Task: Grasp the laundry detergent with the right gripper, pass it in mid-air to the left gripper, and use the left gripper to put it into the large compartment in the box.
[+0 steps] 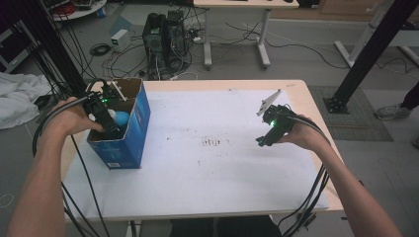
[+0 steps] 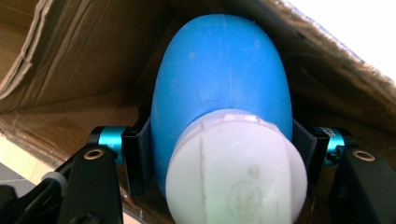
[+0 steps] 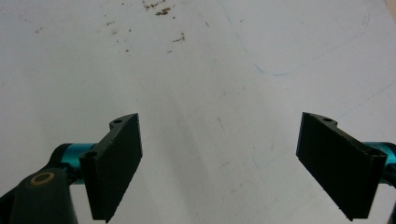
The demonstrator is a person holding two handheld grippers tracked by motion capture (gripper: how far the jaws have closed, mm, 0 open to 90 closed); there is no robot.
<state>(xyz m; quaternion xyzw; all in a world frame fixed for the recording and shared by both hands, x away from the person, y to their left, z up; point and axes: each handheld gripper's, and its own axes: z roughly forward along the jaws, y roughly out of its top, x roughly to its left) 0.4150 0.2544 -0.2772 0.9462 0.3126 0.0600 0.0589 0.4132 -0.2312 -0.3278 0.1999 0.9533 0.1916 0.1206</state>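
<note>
A blue egg-shaped object with a white rounded end sits between my left gripper's black pads, which press on both its sides inside a cardboard box. From the high view the left gripper reaches down into the open blue box, where the blue and white object shows. My right gripper hovers over the white table cover with its jaws wide apart and nothing between them. The high view places the right gripper at the table's right side, held by a hand.
The blue box stands at the table's left edge. Brown specks mark the white cover near the middle. Cables trail from both grippers off the near edge. Beyond the table are a computer tower and desk legs.
</note>
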